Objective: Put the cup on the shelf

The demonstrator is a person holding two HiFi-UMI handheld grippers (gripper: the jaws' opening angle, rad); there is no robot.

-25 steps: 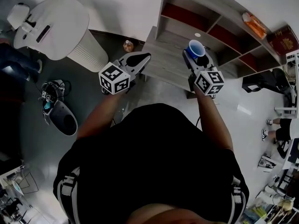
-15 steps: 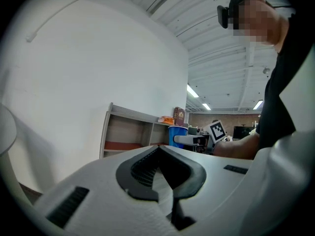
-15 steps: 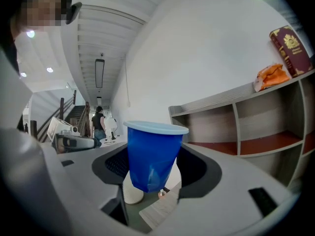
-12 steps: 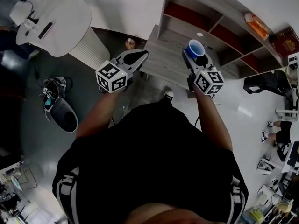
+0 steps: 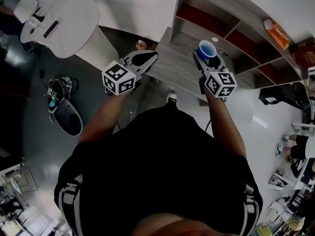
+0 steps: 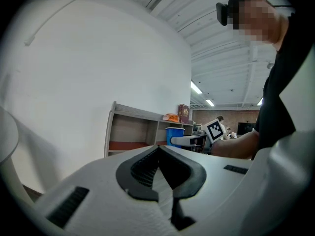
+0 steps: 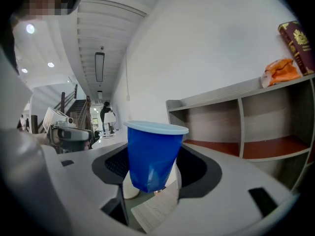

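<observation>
Head view: the shelf (image 5: 231, 14), a grey wood-grain unit with red-backed compartments, stands against the white wall, with a low ledge (image 5: 174, 70) of the same finish at its front. The right gripper (image 5: 204, 54) is held over that ledge, just in front of the shelf's lower compartments, and its jaws pinch the blue cup (image 5: 207, 48), which is upright with its mouth open to the camera. The left gripper (image 5: 153, 57) sits at the ledge's left corner, clear of the shelf, with its jaws pressed together. An orange packet (image 5: 276, 28) and a dark red book (image 5: 301, 48) occupy the shelf's top board at its right end. Left gripper view: the jaws meet at their tips with nothing between them. Beyond them the shelf (image 6: 132, 128) is seen, and the cup (image 6: 175, 133) appears in front of its right part, carried by the right gripper (image 6: 189, 140). Right gripper view: the black pads bear on both sides of the cup (image 7: 152, 154), whose lower wall is dented under the squeeze. The cup is in front of the shelf (image 7: 256, 128), not inside any compartment, with the ledge's wood grain visible below its base. The book (image 7: 298, 40) and packet (image 7: 279, 71) sit on the shelf's top board.
</observation>
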